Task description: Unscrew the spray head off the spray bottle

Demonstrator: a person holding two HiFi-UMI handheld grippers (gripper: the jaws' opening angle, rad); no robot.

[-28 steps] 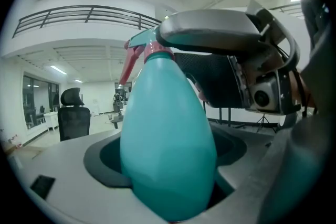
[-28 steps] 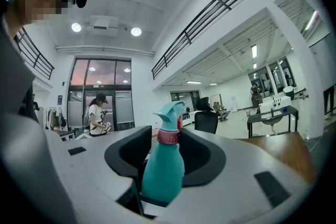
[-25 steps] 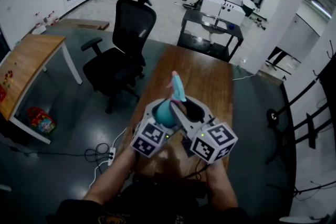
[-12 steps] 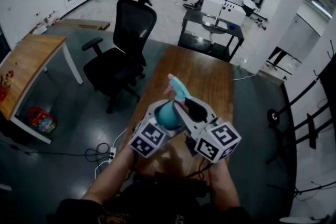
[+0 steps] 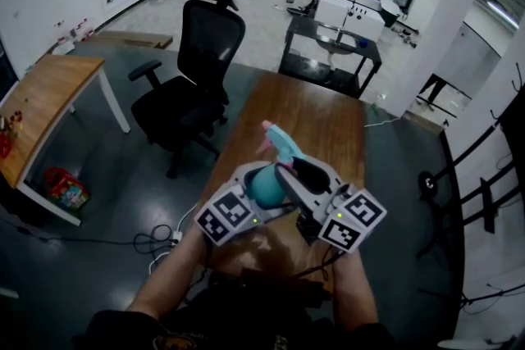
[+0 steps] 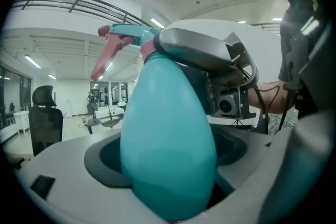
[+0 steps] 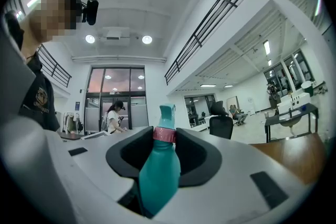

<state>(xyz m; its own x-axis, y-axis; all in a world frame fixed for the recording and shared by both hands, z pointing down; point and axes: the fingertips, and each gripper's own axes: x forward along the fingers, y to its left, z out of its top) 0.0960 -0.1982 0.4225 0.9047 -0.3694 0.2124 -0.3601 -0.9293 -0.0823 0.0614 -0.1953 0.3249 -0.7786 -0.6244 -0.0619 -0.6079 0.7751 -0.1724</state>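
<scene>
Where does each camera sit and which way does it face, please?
Head view: head-mounted, steeply down at the spray bottle; forearms show.
Left gripper view: on the left gripper, jaws clamped on the bottle's body; torso right.
Right gripper view: on the right gripper, jaws just closing on the pink collar; torso left.
All share the bottle.

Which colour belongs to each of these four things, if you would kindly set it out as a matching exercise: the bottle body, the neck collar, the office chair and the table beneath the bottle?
Things:
1. bottle body
2. neck collar
3. office chair
4. table beneath the bottle

Colours:
A. black
B. brown wood
C. teal
D. pink

Pairs: 1-C, 2-D, 3-A, 4-B
</scene>
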